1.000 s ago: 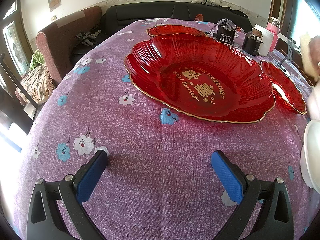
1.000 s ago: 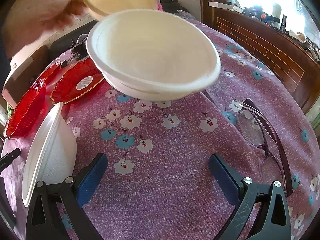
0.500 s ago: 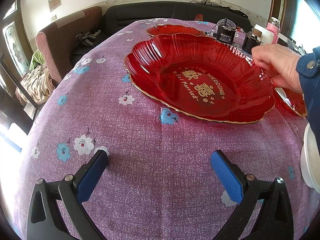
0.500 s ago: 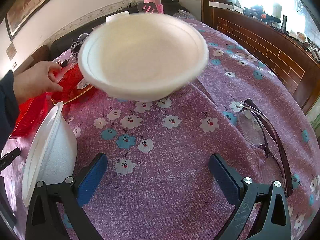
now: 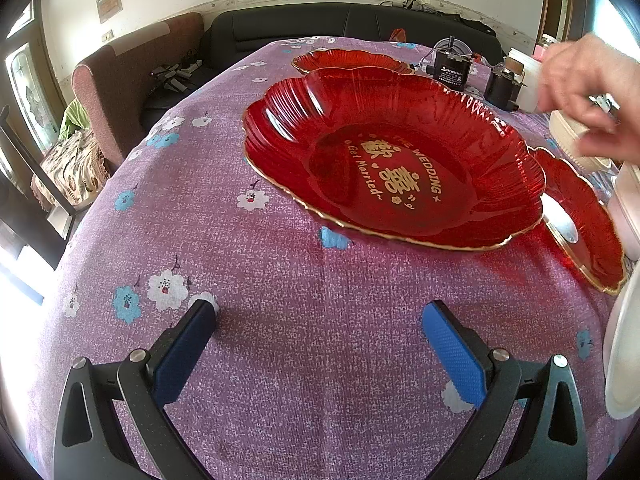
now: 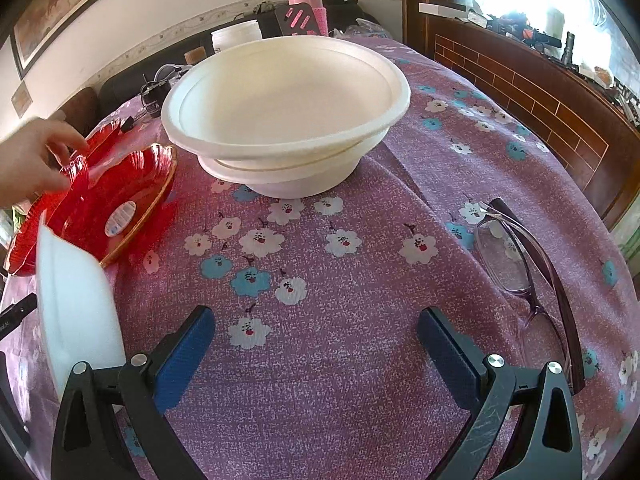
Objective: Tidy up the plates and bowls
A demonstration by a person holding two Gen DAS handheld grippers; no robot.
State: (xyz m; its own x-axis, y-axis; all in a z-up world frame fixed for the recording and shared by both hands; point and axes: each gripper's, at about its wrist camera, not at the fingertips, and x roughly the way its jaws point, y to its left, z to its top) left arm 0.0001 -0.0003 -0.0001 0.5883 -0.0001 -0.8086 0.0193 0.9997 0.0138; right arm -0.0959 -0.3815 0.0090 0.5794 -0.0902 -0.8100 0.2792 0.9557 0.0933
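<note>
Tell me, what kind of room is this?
Probably a living or dining room at home: a flowered tablecloth under a red wedding plate, a black sofa behind, and stacked white bowls.

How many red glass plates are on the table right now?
3 show in the left wrist view: the large red glass plate with gold wedding lettering in the centre, a second behind it, a third at its right beside the white bowls. More may be hidden.
</note>
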